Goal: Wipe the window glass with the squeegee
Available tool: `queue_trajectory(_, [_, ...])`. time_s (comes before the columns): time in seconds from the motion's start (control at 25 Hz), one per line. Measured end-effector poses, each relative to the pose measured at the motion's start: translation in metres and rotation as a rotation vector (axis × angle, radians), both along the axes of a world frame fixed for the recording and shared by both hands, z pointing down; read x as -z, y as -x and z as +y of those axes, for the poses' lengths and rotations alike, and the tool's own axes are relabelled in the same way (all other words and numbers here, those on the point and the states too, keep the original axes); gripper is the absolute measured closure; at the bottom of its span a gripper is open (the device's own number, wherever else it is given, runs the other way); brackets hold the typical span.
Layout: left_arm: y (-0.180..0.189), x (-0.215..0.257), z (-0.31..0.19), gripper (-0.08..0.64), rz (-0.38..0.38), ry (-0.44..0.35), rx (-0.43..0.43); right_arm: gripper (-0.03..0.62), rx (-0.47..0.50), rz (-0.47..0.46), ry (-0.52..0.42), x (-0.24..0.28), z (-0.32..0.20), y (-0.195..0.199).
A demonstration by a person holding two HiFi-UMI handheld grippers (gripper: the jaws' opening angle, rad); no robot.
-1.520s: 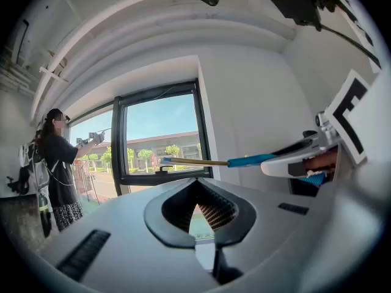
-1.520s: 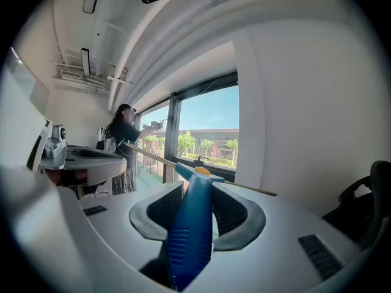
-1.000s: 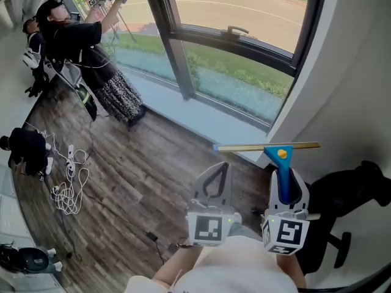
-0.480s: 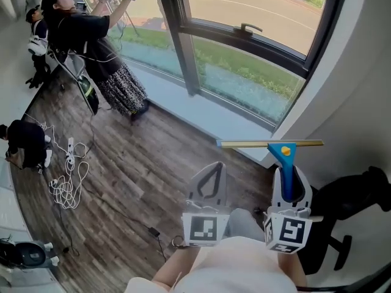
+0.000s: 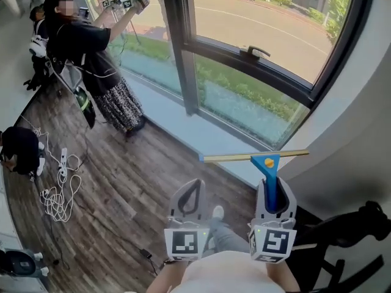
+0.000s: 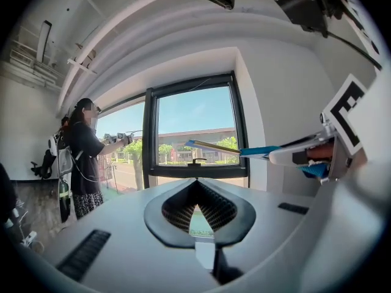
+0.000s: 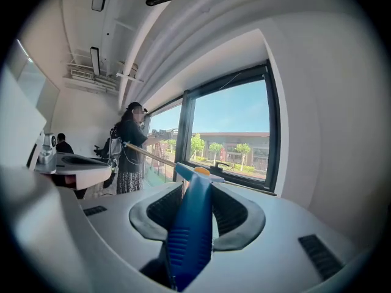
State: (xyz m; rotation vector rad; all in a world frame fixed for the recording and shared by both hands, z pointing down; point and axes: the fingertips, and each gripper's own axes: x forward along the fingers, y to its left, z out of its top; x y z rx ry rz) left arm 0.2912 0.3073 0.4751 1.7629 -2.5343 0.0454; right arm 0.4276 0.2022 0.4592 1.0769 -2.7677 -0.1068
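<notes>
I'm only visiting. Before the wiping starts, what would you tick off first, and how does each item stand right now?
1. Blue-handled squeegee clamped in the right gripper: ok.
2. Its yellowish blade roughly level: ok.
3. Blade against the window glass: not ok, it appears to be held short of the pane.
4. Left gripper free: ok, jaws together on nothing.
5. Person in a dark top away from this pane: ok, working at the next pane to the left.
6. Glass wet or dirty: cannot tell.
</notes>
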Motion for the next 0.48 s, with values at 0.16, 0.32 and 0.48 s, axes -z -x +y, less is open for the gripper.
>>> queue_trajectory(0.16, [0.04,-0.012,-0.07,0.558,0.001,0.028,-0.057,0.443,-0.024,-0.03,-0.038,0.004,-0.055,0.042])
queue_trajectory(0.32, [0.047,0.0,-0.136,0.558,-0.047,0.048,-0.211,0.443,-0.107,-0.037,-0.068,0.029,-0.079,0.042])
queue_trajectory(0.48, [0.052,0.012,-0.168,0.558,-0.097,0.051,-0.262,0.443,-0.14,-0.01,-0.048,0.036,-0.092,0.044])
